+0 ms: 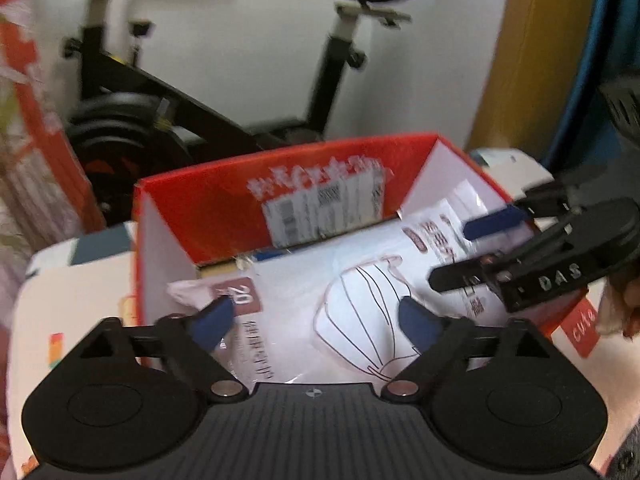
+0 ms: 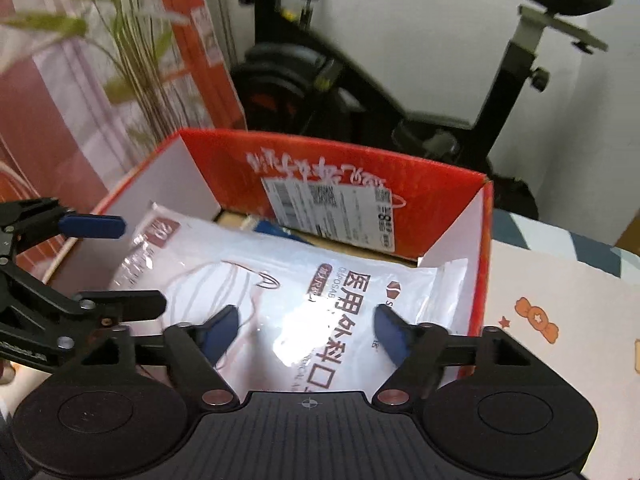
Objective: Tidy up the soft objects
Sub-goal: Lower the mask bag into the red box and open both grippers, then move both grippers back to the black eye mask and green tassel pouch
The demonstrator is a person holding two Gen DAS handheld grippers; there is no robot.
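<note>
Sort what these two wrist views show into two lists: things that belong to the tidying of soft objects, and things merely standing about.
Belonging to the job:
- white plastic mask packet
- red cardboard box with white inner walls
- left gripper, open
- right gripper, open

Standing about:
- black exercise bike
- green leafy plant
- white patterned tabletop

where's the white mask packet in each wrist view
Left wrist: mask packet lies centre, inside the red box, just past the open left gripper.
Right wrist: mask packet lies centre in the same box, ahead of the open right gripper.
Shared landmark: shipping label on the box's far wall.
</note>
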